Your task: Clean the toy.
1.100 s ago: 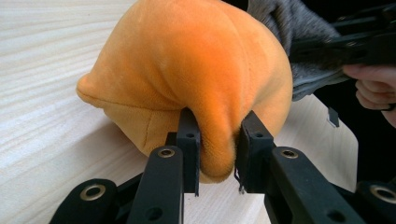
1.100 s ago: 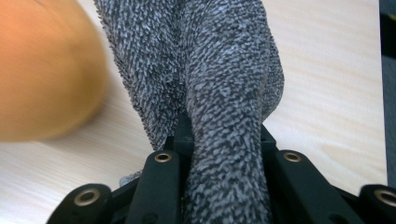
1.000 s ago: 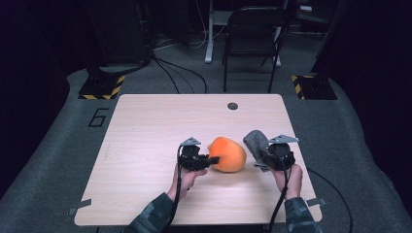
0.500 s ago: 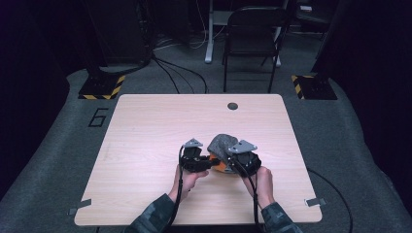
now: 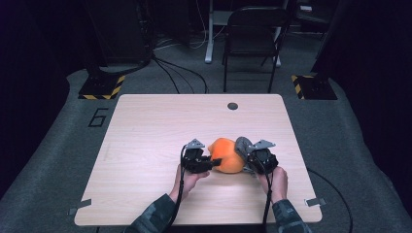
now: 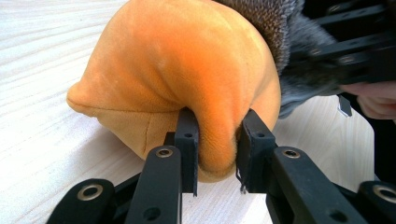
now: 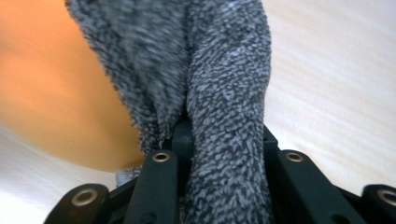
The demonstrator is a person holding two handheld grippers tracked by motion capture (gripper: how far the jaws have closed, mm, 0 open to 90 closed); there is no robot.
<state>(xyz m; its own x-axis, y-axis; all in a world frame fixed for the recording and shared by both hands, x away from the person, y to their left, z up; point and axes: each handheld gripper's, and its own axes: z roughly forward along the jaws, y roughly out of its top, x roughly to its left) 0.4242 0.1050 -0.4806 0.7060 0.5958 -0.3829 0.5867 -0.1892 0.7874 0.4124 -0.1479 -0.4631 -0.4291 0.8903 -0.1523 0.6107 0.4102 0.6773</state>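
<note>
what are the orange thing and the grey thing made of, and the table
Orange thing: looks like short-pile plush, soft and matte; it has a stitched seam and bulges where pinched. Grey thing: seems a fleecy knit fabric, its nubby fibres flecked light and dark. Table: pale wood-grain top, probably laminate, smooth finish.

I see the plush toy (image 5: pixel 225 155) on the table (image 5: pixel 145 145), right of centre, toward the near edge. My left gripper (image 5: pixel 206 162) sits at its left, my right gripper (image 5: pixel 248 154) with the fuzzy cloth (image 5: pixel 241 144) at its right.

Left gripper (image 5: pixel 208 162): jaws clamped on a fold of orange plush (image 6: pixel 187 70).
Right gripper (image 5: pixel 248 158): jaws pinching grey fleece fabric (image 7: pixel 224 93).
Forearms: entering from bottom edge.
</note>
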